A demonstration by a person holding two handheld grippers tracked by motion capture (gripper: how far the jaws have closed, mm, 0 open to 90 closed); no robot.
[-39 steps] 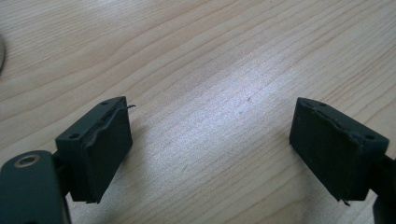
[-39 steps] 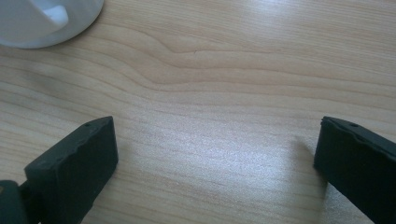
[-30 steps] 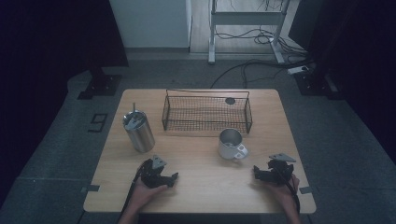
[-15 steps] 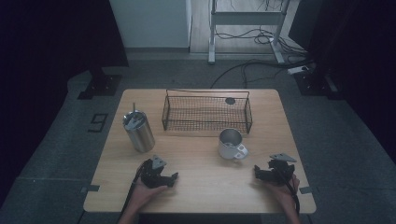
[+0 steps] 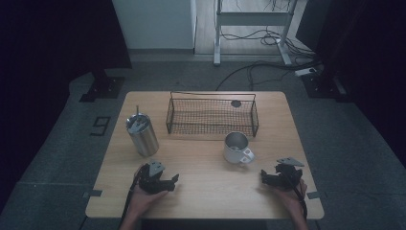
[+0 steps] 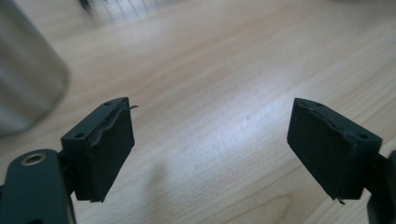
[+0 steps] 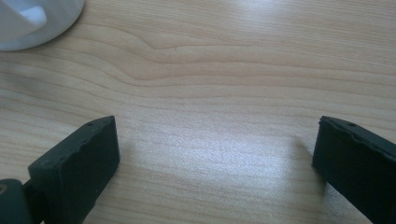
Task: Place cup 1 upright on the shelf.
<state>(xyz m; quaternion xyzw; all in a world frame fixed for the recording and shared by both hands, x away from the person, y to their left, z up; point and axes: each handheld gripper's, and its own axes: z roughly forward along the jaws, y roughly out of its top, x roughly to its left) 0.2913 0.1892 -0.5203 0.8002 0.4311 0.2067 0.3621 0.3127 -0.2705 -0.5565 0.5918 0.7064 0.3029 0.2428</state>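
Resting low over the pale, grained wood table (image 5: 206, 196): left gripper (image 5: 173, 180), matte black block jaws apart, just eased inward a little, nothing between them. Pad edges frayed, seen in the left gripper view (image 6: 210, 140). Just beyond it, a brushed-steel tumbler (image 5: 142, 136), cylindrical, lidded, upright, not touched. Right gripper (image 5: 263, 177) near the table's right edge, square pads spread wide over bare wood, empty. White mug (image 5: 236, 147), rounded and glossy, close by but apart. Black wire basket (image 5: 210, 117), rectangular open mesh, behind both.
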